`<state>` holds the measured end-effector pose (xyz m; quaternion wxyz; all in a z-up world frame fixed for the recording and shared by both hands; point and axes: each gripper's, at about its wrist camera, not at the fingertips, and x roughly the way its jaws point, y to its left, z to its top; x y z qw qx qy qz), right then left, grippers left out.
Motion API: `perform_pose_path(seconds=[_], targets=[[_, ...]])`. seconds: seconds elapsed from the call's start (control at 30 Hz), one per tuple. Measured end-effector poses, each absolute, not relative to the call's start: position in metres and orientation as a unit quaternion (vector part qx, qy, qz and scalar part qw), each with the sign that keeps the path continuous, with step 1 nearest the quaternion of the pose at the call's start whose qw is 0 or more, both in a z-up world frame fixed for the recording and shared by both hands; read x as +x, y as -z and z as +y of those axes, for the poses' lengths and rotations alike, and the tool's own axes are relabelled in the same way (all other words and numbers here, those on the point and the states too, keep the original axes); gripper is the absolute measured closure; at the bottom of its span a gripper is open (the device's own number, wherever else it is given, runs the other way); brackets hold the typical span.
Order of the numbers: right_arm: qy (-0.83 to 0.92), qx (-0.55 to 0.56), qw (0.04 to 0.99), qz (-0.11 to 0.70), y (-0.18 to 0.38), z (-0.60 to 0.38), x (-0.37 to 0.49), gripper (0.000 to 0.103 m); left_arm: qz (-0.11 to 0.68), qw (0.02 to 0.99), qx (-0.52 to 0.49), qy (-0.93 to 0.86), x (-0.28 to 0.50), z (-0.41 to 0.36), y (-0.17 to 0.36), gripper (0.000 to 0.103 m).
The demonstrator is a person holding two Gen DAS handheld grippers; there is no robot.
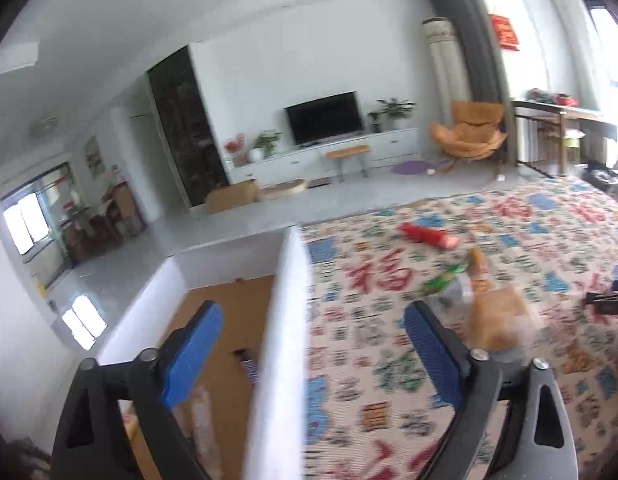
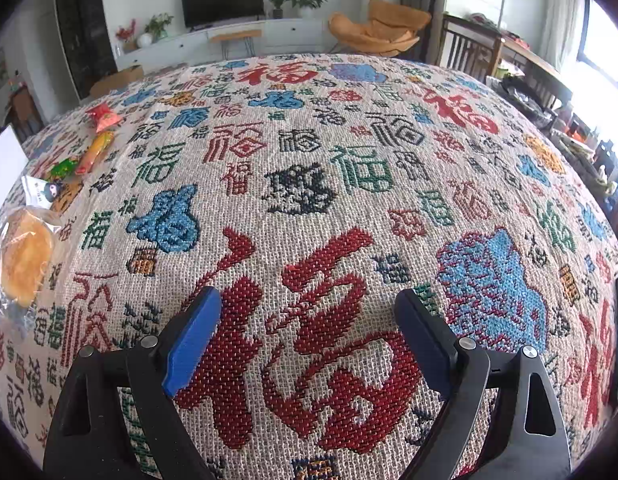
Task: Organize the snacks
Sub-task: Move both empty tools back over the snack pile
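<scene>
**Snacks wait along the cloth's edge, both grippers empty**

Wrapped snacks lie in a loose row at the left edge of the right wrist view: a red packet, an orange stick, a green packet and a bagged pastry. The right gripper hovers over the patterned cloth, jaws apart. The left gripper, also spread, straddles a white box wall. The pastry looks light, soft and crushable, its film likely slippery; a gentle pinch at the wrapper's crimped end seems safest.

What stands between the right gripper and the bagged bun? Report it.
Nothing visible does. Only patterned cloth lies between the open right gripper and the bagged bun off to its left.
</scene>
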<state>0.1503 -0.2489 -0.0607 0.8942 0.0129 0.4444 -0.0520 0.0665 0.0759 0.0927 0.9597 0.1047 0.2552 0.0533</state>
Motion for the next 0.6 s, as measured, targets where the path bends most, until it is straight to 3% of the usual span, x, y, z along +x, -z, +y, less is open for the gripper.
perform_pose_path(seconds=[0.13, 0.3, 0.43, 0.6], targets=[[0.047, 0.020, 0.894, 0.444, 0.061, -0.252, 0.150, 0.012, 0.339, 0.939, 0.039, 0.043, 0.094, 0.045, -0.060, 0.003], [0.048, 0.018, 0.894, 0.445, 0.060, -0.250, 0.150, 0.012, 0.471, 0.881, -0.011, 0.041, 0.146, 0.051, 0.032, 0.003], [0.048, 0.018, 0.894, 0.445, 0.060, -0.251, 0.150, 0.012, 0.488, 0.872, -0.030, 0.004, 0.162, 0.066, 0.072, 0.003], [0.048, 0.018, 0.894, 0.445, 0.060, -0.250, 0.150, 0.012, 0.457, 0.889, -0.011, -0.019, 0.162, 0.064, 0.076, 0.000]])
